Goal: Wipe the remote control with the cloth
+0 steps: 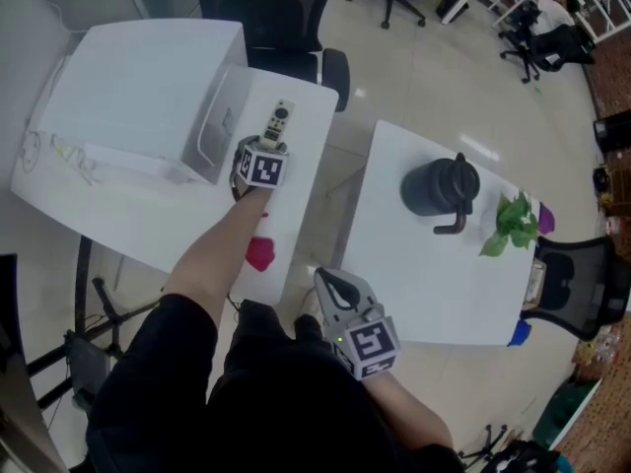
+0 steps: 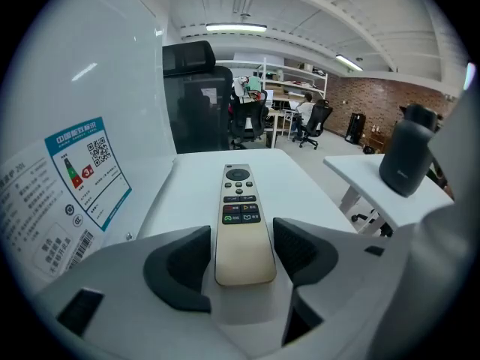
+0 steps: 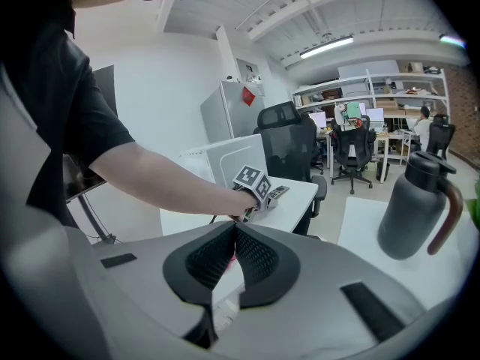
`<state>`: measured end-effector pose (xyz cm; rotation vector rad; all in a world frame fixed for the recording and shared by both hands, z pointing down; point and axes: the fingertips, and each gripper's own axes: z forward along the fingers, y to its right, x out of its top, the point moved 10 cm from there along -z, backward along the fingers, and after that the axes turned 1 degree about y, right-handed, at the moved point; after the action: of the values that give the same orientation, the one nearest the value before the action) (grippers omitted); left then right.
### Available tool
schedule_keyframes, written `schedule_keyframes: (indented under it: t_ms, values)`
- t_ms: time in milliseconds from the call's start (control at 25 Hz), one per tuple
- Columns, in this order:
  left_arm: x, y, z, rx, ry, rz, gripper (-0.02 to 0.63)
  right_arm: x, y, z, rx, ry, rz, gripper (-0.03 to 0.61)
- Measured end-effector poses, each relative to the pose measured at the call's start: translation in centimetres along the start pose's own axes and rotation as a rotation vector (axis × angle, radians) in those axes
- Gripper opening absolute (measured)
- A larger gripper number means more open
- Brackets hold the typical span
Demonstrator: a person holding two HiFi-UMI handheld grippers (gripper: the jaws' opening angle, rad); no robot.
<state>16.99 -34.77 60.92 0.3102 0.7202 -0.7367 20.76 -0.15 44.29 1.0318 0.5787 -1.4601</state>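
Observation:
The pale remote control [image 1: 280,120] lies on the left white table [image 1: 306,195], buttons up and pointing away from me. My left gripper [image 1: 269,149] is open at its near end. In the left gripper view the remote [image 2: 241,216] lies between the two dark pads [image 2: 180,265], with a small gap on each side. The pink cloth [image 1: 260,253] sits crumpled near the table's front edge, apart from both grippers. My right gripper [image 1: 330,282] hovers over the gap between the tables. Its jaws [image 3: 235,235] are shut with nothing between them.
A large white box [image 1: 138,97] with a printed label [image 2: 82,171] stands just left of the remote. The right table [image 1: 424,274] carries a dark jug [image 1: 441,187] and a green plant [image 1: 513,223]. A black office chair [image 1: 276,18] stands behind the left table.

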Motion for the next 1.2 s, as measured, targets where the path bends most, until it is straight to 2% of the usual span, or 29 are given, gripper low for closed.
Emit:
schedule_keyframes:
  t_ms: [40, 80, 120, 280, 560, 720, 880, 1080, 1200]
  values:
    - [0.0, 0.0, 0.0, 0.007, -0.001, -0.001, 0.264, 0.0, 0.0, -0.1, 0.001, 0.001, 0.001, 0.011]
    - [0.1, -0.1, 0.0, 0.016, -0.004, 0.001, 0.22, 0.0, 0.1, -0.2, 0.002, 0.002, 0.001, 0.011]
    - [0.1, -0.2, 0.1, 0.021, -0.01, 0.004, 0.209, 0.0, 0.1, -0.3, 0.003, 0.002, 0.0, 0.011]
    - [0.3, -0.4, -0.4, 0.008, -0.019, 0.041, 0.207, -0.1, 0.4, -0.9, 0.004, 0.003, -0.005, 0.011]
    - [0.2, 0.8, -6.0, 0.007, 0.073, 0.054, 0.207, 0.8, 1.0, -2.7, 0.028, 0.053, -0.046, 0.011]
    - [-1.7, 2.1, -11.1, 0.007, 0.162, 0.042, 0.207, 1.2, 1.1, -3.8, 0.06, 0.07, -0.074, 0.011]
    - [-3.9, 3.5, -18.5, 0.004, 0.244, 0.056, 0.206, 0.7, 1.5, -4.0, 0.113, 0.07, -0.103, 0.011]
    - [-8.1, 2.9, -27.8, 0.036, 0.293, 0.056, 0.206, 0.1, 0.4, -2.1, 0.187, 0.026, -0.159, 0.011]
    - [-10.4, 1.7, -32.7, 0.046, 0.317, 0.059, 0.207, 0.1, -1.2, 0.1, 0.211, 0.002, -0.195, 0.039]
